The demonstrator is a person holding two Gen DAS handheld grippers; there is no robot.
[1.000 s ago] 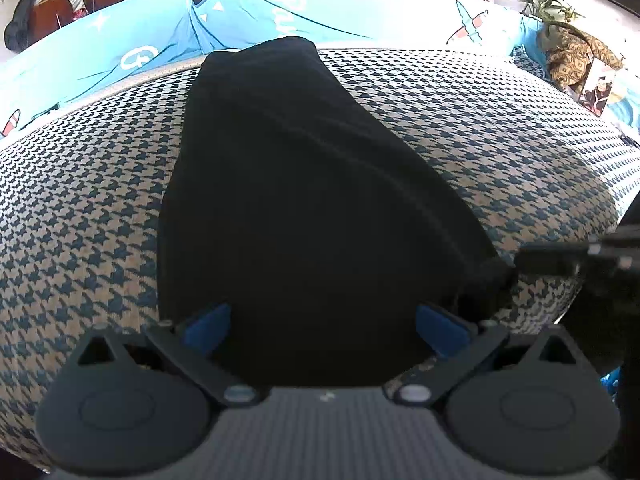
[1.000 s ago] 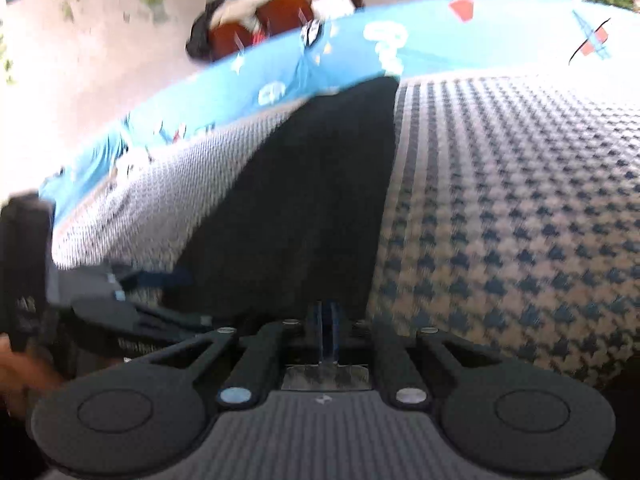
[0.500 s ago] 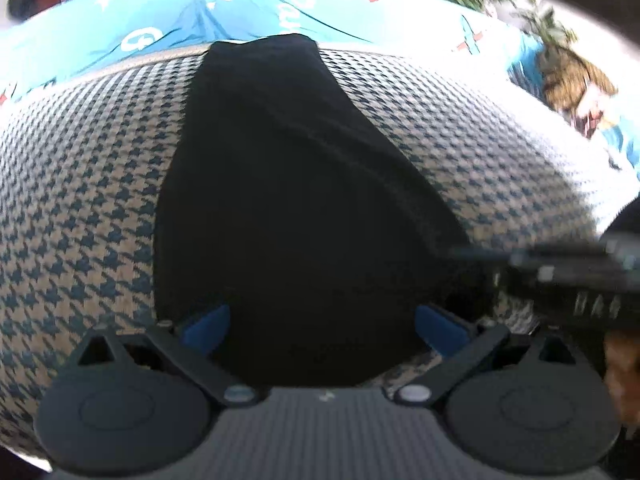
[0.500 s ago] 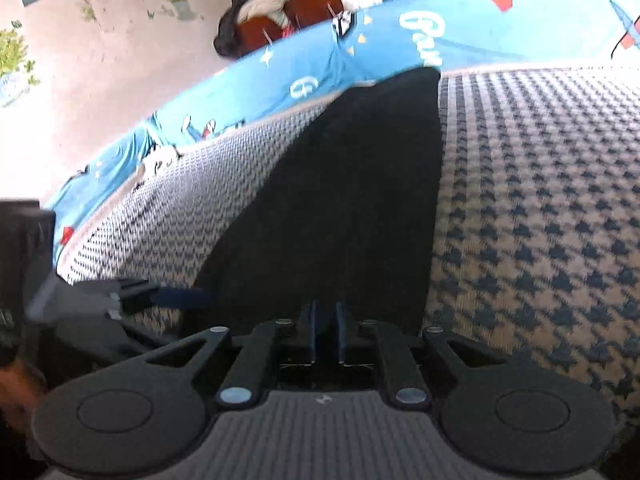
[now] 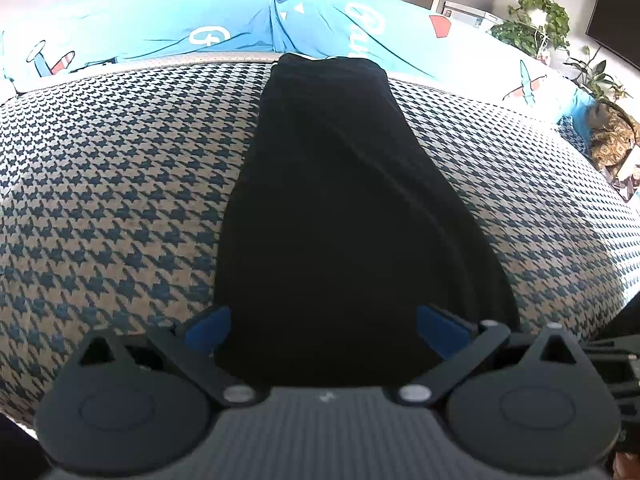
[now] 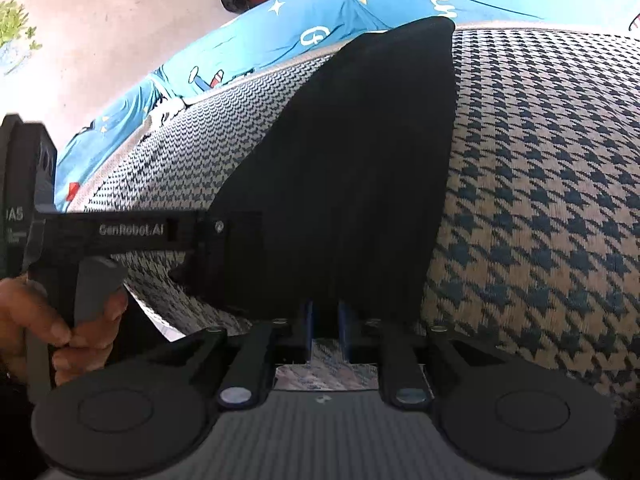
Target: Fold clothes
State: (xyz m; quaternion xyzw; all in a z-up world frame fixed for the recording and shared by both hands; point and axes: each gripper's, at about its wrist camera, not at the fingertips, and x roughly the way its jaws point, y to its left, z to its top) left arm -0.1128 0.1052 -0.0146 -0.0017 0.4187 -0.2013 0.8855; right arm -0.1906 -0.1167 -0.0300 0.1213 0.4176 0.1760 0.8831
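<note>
A long black garment lies folded lengthwise on the houndstooth cover, running from just in front of me to the far edge. Over its near end my left gripper stands wide open, its blue pads on either side of the cloth and clear of it. In the right wrist view the same garment fills the middle. My right gripper is at its near edge, jaws opening, a narrow gap between the pads with the cloth's edge in it. The left gripper reaches in from the left, held by a hand.
A bright blue printed sheet borders the far side of the cover. Potted plants and a patterned cushion sit at the far right. Houndstooth cover lies bare to the right of the garment.
The right gripper's pads have parted from shut to a narrow gap. The left gripper has rolled and shifted, so the garment sits more centred; the right gripper has slid out to that view's right edge.
</note>
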